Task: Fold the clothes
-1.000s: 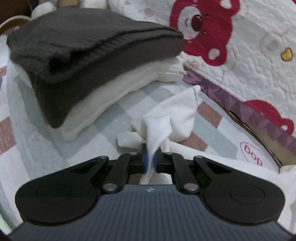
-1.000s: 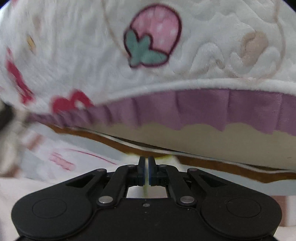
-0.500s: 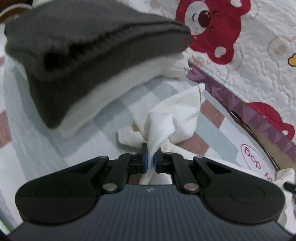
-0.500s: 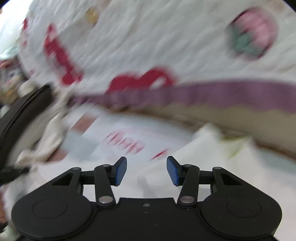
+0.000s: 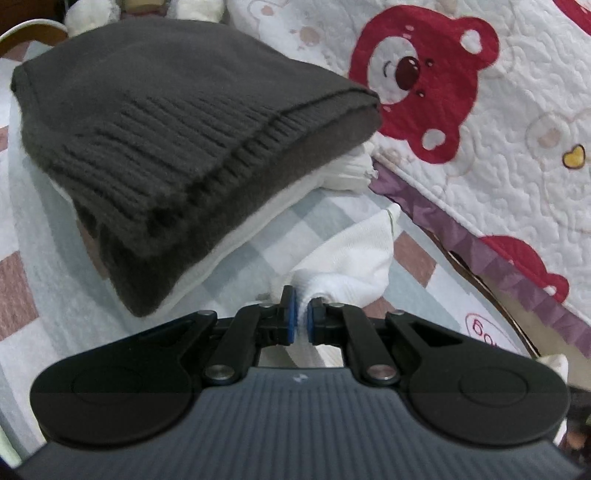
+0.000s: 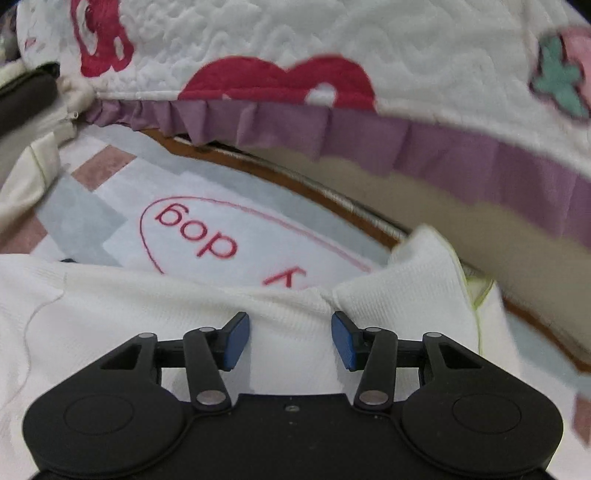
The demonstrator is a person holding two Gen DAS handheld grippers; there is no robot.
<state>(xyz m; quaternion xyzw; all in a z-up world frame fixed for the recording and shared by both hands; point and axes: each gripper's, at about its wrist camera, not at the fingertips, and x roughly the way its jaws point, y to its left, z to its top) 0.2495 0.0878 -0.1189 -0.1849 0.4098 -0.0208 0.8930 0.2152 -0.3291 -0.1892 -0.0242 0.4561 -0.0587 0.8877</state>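
A white ribbed garment [image 5: 351, 262] lies on the checked mat [image 5: 74, 314]. My left gripper [image 5: 301, 319] is shut on a bunched fold of it, which rises from the blue pads. In the right wrist view the same white garment [image 6: 129, 317] spreads under my right gripper [image 6: 290, 334], whose jaws stand apart with nothing pinched between them. A corner with a green-trimmed edge [image 6: 436, 288] sticks up to its right. A folded dark grey knit sweater [image 5: 177, 147] rests on a folded white garment [image 5: 229, 247] at the back left.
A quilted white blanket with red bears [image 5: 480, 129] and a purple frill [image 6: 332, 129] hangs over the mat's far edge. The mat [image 6: 207, 236] carries red lettering. Plush toys [image 5: 92, 14] sit behind the sweater stack.
My right gripper opened and swung left and down from the blanket edge to hover over the white garment. The left gripper kept its grip and drew closer to the sweater stack.
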